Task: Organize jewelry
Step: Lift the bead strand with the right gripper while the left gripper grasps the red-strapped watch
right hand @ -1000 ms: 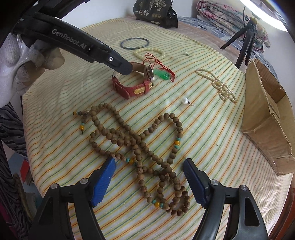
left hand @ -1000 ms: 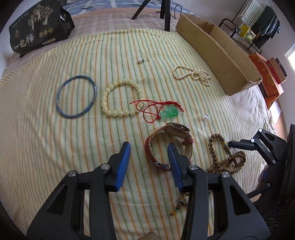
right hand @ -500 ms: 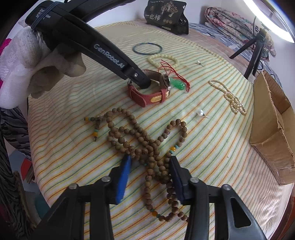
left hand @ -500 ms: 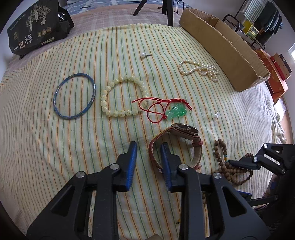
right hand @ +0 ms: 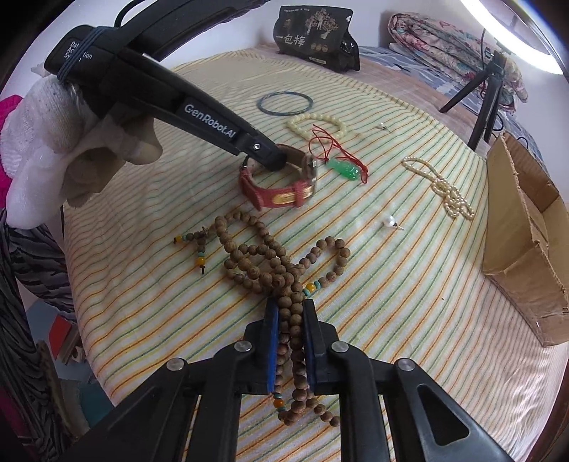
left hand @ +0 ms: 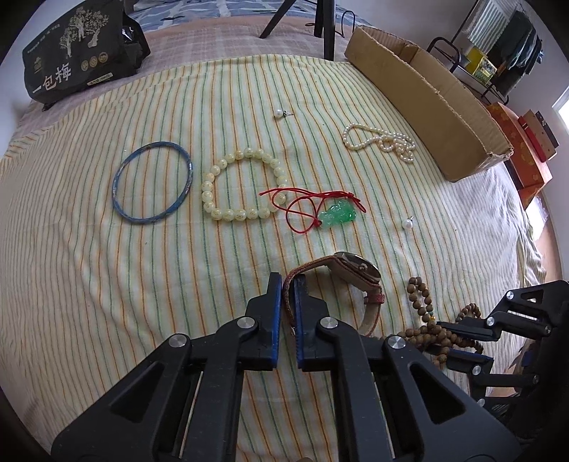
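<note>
My left gripper [left hand: 287,284] is shut on the strap of a red-brown wristwatch [left hand: 355,266], which rests on the striped cloth [left hand: 106,284]; the watch also shows in the right wrist view [right hand: 281,184]. My right gripper [right hand: 291,309] is shut on a bunch of the long wooden bead necklace [right hand: 270,259], most of it still lying on the cloth. A blue bangle [left hand: 153,186], a cream bead bracelet [left hand: 242,184], a green pendant on red cord [left hand: 336,211], a pearl necklace [left hand: 380,140] and two pearl earrings [left hand: 279,113] [left hand: 407,223] lie farther off.
An open cardboard box [left hand: 426,96] stands along the far right of the cloth. A black bag with Chinese print [left hand: 78,49] sits at the far left. Tripod legs [left hand: 320,21] stand behind. Shelves and boxes [left hand: 522,142] are off the right edge.
Both grippers were open a second ago. The left has closed on the watch strap. The right has closed on the wooden beads, gathering them between its fingers.
</note>
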Motion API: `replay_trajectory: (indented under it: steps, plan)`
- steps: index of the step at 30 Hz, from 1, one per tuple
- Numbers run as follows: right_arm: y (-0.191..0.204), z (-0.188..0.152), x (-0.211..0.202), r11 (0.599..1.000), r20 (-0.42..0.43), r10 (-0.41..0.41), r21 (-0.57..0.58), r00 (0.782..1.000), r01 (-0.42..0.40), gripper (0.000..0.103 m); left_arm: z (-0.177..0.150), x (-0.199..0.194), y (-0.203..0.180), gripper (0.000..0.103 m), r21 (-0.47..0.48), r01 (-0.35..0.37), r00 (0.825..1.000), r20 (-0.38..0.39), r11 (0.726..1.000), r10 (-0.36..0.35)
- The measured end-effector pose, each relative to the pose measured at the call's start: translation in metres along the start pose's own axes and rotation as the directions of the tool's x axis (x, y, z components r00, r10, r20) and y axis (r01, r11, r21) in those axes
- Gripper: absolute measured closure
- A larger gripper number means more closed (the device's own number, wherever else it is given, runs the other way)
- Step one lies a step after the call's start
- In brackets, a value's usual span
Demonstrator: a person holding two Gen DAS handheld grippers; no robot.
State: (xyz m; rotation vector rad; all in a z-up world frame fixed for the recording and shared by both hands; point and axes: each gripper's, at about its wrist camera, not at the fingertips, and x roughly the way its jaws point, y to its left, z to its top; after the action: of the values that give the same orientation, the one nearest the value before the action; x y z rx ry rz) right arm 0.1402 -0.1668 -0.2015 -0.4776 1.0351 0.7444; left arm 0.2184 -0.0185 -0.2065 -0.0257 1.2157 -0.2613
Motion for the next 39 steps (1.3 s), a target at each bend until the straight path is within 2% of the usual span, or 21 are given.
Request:
replay_trajectory:
  steps: [14,27,39]
  plan:
    - [-0.004,0.014,-0.048,0.996,0.146,-0.064,0.065,0.987,0.055,0.093,-0.003,-0.036,0.004,0.099,-0.025,0.0,0.996,0.094,1.0,0.002]
    - [-0.03,0.031,-0.109,0.981,0.303,-0.117,0.183,0.946,0.063,0.093,0.012,-0.07,0.006,0.099,-0.075,0.033,0.982,0.189,0.997,-0.018]
    - [-0.052,0.041,-0.139,0.96,0.332,-0.169,0.269,0.928,0.079,0.093,0.032,-0.09,-0.021,0.099,-0.049,0.071,0.967,0.25,0.996,-0.057]
